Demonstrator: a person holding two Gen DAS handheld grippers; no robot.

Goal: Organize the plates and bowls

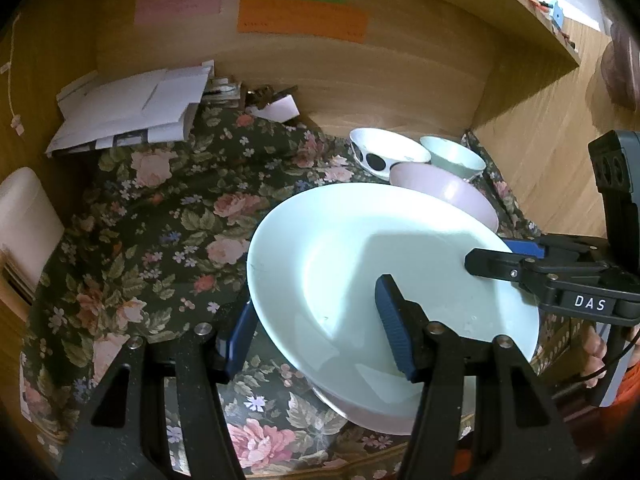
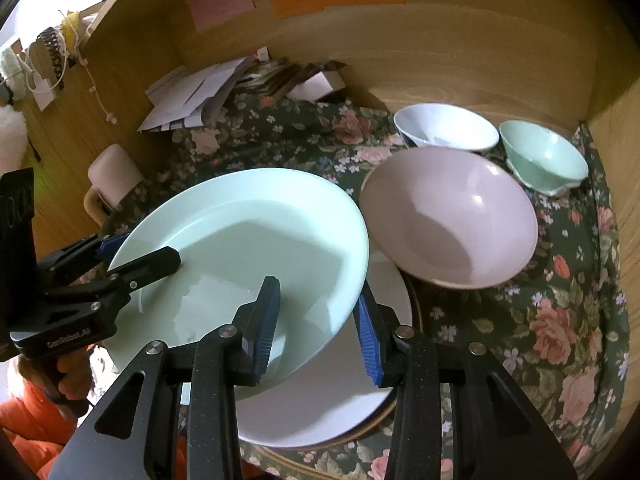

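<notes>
**Bowls crowding the right, open cloth lying to the left**

The pink bowl [image 2: 448, 216] is sitting just beside the mint plate [image 2: 240, 256], with the white bowl [image 2: 446, 126] and green bowl [image 2: 544, 156] blocking the back right corner. Papers [image 1: 128, 110] are filling the back left. The floral cloth [image 1: 160, 216] between them is lying free. Wooden walls [image 1: 320, 76] are closing in behind.

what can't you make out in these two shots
- White plate: the mint plate covers most of it, right view.
- Whatever lies under the white plate: only a brown rim shows.
- Sticky notes: writing too blurred, both views.
- Papers at the back: print too small.
- Person: only a hand and orange sleeve, cut by the edge.
</notes>
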